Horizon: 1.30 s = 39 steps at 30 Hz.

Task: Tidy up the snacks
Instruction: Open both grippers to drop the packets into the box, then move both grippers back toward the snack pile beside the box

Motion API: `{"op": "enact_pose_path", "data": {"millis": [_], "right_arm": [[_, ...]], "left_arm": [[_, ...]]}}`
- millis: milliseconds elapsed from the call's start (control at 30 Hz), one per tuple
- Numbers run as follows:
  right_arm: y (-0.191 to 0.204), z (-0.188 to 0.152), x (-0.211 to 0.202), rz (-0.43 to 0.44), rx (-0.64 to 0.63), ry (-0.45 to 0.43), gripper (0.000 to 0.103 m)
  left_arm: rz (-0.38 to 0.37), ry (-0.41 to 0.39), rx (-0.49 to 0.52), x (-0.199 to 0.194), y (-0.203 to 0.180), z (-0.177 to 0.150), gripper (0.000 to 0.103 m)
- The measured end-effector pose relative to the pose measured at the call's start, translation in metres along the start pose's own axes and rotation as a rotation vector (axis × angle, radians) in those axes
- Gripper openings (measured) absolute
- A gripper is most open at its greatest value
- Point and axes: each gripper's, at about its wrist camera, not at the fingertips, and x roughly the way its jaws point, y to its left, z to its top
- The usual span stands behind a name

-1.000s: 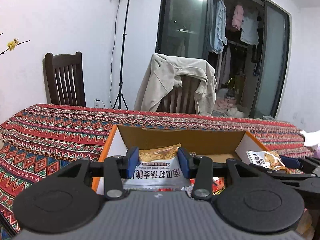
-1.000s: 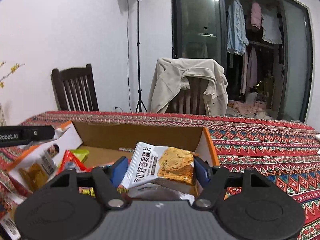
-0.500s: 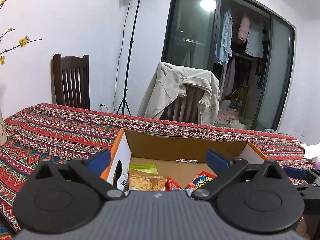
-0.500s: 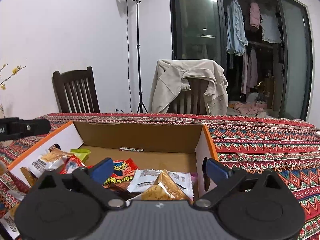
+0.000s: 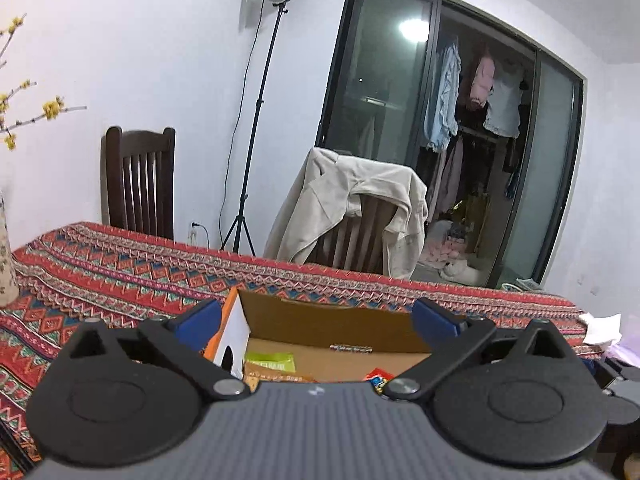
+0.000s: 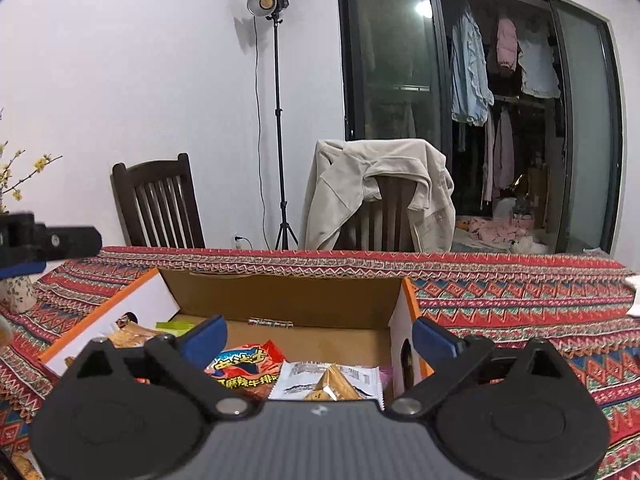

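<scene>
An open cardboard box (image 6: 288, 300) with orange-edged white flaps stands on the patterned tablecloth; it also shows in the left wrist view (image 5: 320, 324). Inside lie several snack packets: a red packet (image 6: 244, 368), a white cracker packet (image 6: 328, 380), a green packet (image 5: 270, 361) and a cracker packet (image 6: 128, 334) by the left flap. My left gripper (image 5: 318, 320) is open and empty above the box's near left side. My right gripper (image 6: 320, 338) is open and empty above the box's near right side. The left gripper's body (image 6: 48, 240) shows at the left edge of the right wrist view.
The red patterned tablecloth (image 6: 520, 300) covers the table around the box. A floral vase (image 6: 16, 292) stands at the left. Two wooden chairs, one with a beige jacket (image 6: 380, 188), and a light stand (image 6: 280, 120) are behind the table. White paper (image 5: 600, 326) lies far right.
Both grippers opened and let their cracker packets drop into the box. Both have since risen and pulled back a little, so the box sits lower in each view.
</scene>
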Motion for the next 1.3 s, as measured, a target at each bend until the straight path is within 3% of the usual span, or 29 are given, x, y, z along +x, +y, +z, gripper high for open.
{"op": "enact_pose_path", "data": {"millis": [400, 900, 1300], "right_arm": [[0.013, -0.009, -0.053, 0.000, -0.035, 0.016, 0.099], [0.036, -0.050, -0.107, 0.017, -0.049, 0.061, 0.099], [0.038, -0.094, -0.115, 0.026, -0.070, 0.163, 0.099]], "left_arm": [[-0.005, -0.013, 0.030, -0.053, 0.003, -0.004, 0.103], [0.021, 0.078, 0.033, -0.101, 0.044, -0.058, 0.103], [0.026, 0.077, 0.045, -0.127, 0.064, -0.089, 0.103]]}}
